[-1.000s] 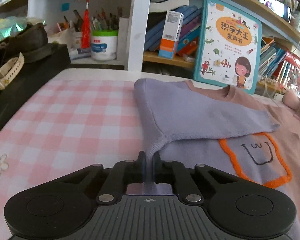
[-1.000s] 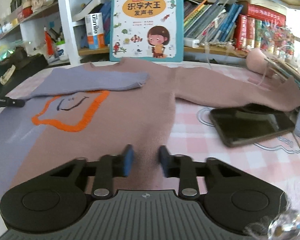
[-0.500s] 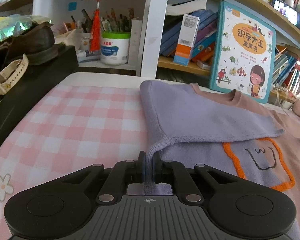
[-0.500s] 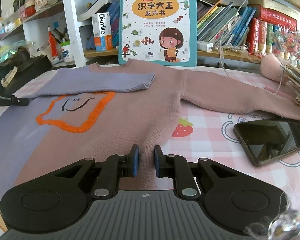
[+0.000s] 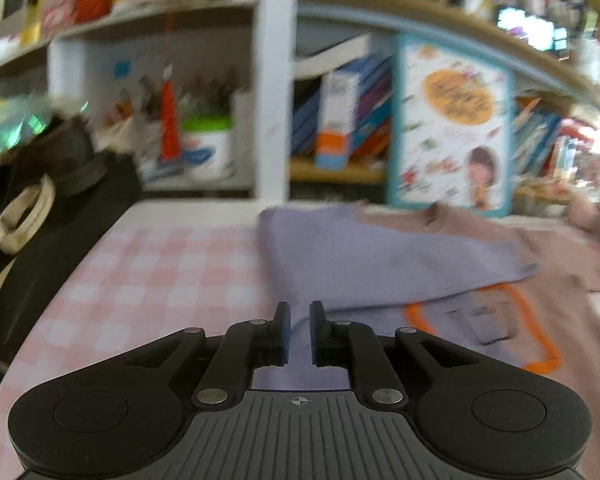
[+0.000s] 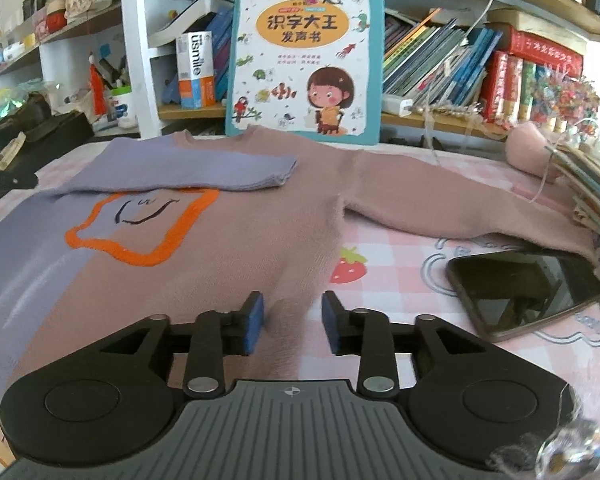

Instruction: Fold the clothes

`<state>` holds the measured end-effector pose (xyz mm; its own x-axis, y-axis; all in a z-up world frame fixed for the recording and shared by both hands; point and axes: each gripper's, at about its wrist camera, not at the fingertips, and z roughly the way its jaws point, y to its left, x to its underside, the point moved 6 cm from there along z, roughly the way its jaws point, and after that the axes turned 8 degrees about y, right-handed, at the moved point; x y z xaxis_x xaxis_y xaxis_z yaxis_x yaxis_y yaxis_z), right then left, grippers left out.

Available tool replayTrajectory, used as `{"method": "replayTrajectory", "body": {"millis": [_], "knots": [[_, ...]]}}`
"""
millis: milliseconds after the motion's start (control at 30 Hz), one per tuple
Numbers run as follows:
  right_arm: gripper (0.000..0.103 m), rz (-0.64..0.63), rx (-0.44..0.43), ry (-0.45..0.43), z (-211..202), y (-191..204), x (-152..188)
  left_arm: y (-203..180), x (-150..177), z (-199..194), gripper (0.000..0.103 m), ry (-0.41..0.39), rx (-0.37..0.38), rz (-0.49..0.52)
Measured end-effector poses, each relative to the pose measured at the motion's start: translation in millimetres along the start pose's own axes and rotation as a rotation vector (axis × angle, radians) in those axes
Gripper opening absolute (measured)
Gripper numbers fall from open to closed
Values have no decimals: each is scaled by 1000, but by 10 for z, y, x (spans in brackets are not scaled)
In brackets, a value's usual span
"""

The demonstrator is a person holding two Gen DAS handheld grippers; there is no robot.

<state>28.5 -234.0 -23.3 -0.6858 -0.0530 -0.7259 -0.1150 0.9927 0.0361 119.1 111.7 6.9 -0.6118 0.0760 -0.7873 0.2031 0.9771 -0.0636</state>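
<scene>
A pink and lilac sweater (image 6: 260,240) with an orange-outlined patch (image 6: 140,228) lies flat on the checked tablecloth. Its lilac sleeve (image 5: 380,264) is folded across the chest. My left gripper (image 5: 299,322) hovers just above the near edge of that sleeve, its jaws opening with a narrow gap. The fabric shows below them and is not pinched. My right gripper (image 6: 293,312) sits low over the pink hem, jaws opening. A small ridge of cloth lies between the pads, untouched. The pink sleeve (image 6: 460,208) stretches out to the right.
A dark phone (image 6: 528,288) lies on the tablecloth at the right, just past the pink sleeve. A children's book (image 6: 306,60) leans on the shelf behind the collar. A black case (image 5: 60,232) borders the table on the left, and stacked books (image 6: 592,188) crowd the right edge.
My left jaws have parted and let go of the lilac sleeve edge, and that gripper has lifted a little. My right jaws have widened over the hem.
</scene>
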Motion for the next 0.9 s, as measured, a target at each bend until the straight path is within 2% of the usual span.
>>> {"method": "replayTrajectory", "body": {"millis": [67, 133, 233, 400, 467, 533, 633, 667, 767, 900], "knots": [[44, -2, 17, -15, -44, -32, -11, -149, -20, -79, 12, -23, 53, 23], [45, -3, 35, -26, -78, -63, -23, -277, -17, -95, 17, -30, 100, 39], [48, 10, 57, -37, -136, -137, -33, -357, 47, -28, 26, 0, 142, 35], [49, 29, 91, -38, -209, -274, -44, -241, 259, 126, 28, 89, 106, -10], [49, 36, 100, -34, -221, -333, -61, -165, 334, 166, 38, 117, 94, -25], [49, 42, 114, -30, -228, -393, -79, -148, 380, 162, 44, 117, 85, -14], [49, 47, 150, -26, -243, -482, -101, -151, 439, 123, 66, 118, 67, 19], [49, 49, 157, -26, -254, -505, -110, -177, 459, 94, 69, 118, 53, 44], [49, 58, 177, -31, -288, -578, -147, -252, 491, 86, 73, 119, 17, 105], [49, 64, 198, -31, -317, -658, -195, -279, 464, 48, 75, 104, 7, 114]]}}
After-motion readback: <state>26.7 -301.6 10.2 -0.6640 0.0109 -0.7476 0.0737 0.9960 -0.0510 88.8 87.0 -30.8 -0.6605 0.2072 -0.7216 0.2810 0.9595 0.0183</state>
